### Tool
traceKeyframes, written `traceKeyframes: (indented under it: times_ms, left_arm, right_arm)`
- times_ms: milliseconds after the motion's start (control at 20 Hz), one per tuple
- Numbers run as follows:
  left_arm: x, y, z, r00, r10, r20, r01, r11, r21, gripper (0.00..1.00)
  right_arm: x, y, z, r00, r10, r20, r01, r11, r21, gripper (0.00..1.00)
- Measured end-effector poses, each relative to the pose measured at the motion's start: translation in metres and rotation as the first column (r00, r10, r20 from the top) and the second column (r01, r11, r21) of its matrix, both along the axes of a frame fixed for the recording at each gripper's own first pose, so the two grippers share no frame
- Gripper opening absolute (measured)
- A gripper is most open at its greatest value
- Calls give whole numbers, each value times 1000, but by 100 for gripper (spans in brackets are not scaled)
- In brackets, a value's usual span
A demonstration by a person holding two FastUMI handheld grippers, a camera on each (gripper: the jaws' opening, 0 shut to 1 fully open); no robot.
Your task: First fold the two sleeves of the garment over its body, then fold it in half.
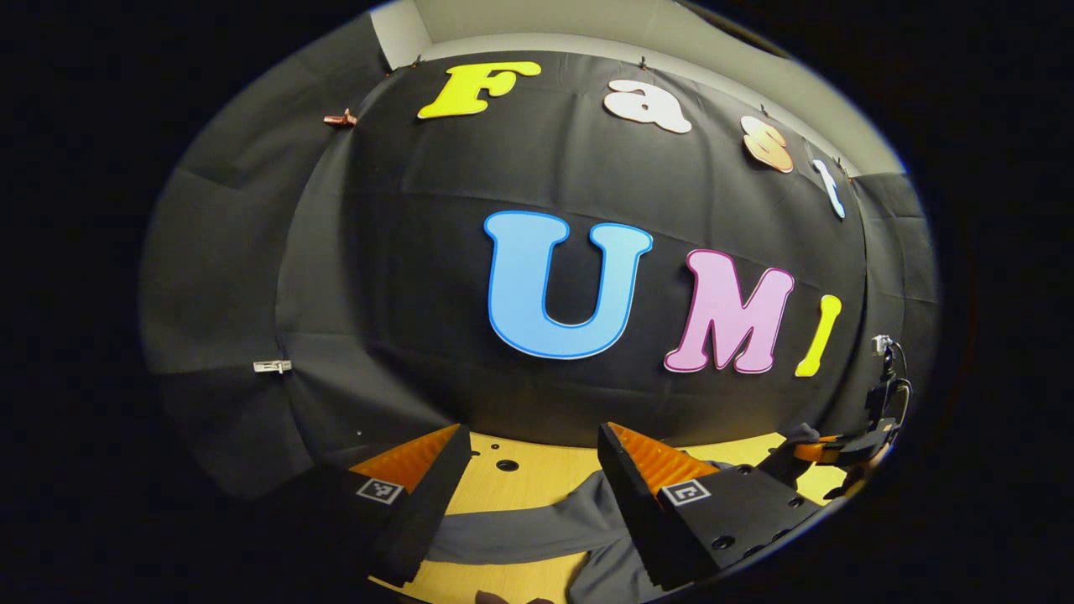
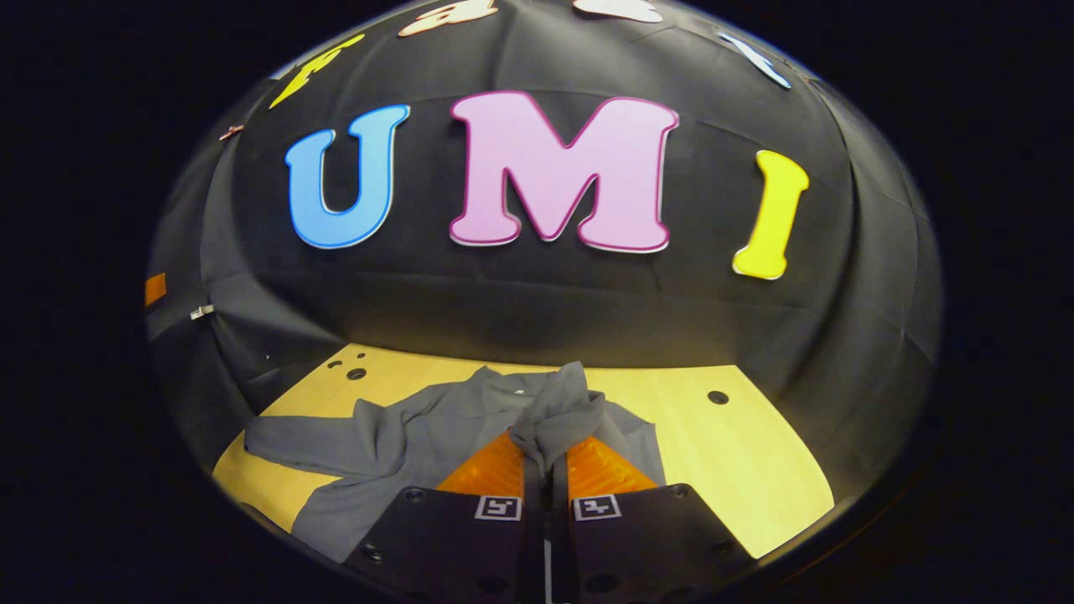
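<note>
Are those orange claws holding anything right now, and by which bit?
The right gripper pinches the grey garment by a bunched sleeve end. The left gripper holds nothing.

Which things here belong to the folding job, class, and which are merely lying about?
Belonging to the job:
- grey garment on the table
- its sleeve, pinched in the right tongs
- left tongs, open above the cloth

Lying about:
- wooden table with its holes
- clips on the booth wall
- a device with a cable at the far right of the left gripper view
</note>
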State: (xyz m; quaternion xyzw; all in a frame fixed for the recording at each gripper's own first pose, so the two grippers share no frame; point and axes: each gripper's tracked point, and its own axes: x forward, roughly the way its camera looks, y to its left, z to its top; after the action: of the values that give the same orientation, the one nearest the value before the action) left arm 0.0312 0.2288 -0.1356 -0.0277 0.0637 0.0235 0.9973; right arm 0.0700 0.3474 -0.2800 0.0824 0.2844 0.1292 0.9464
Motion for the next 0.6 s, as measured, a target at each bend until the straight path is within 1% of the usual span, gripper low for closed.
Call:
traceKeyframes:
  times_ms: [100, 400, 500, 600]
  left_arm:
    - [5, 17, -16, 1000, 17, -23, -17, 1000, 7, 96]
    - [12, 43, -54, 997, 29, -72, -28, 999, 19, 96]
    - [15, 48, -66, 995, 26, -93, -26, 1000, 4, 96]
    - [18, 49, -75, 994, 19, -108, -22, 999, -30, 96]
  right_arm:
    - [0, 19, -14, 1000, 13, -27, -14, 1000, -25, 8]
    - [-11, 77, -65, 989, 64, -135, -69, 997, -31, 8]
    - [-14, 95, -82, 983, 91, -162, -99, 994, -44, 8]
    - [-16, 112, -99, 976, 114, -188, -126, 991, -55, 8]
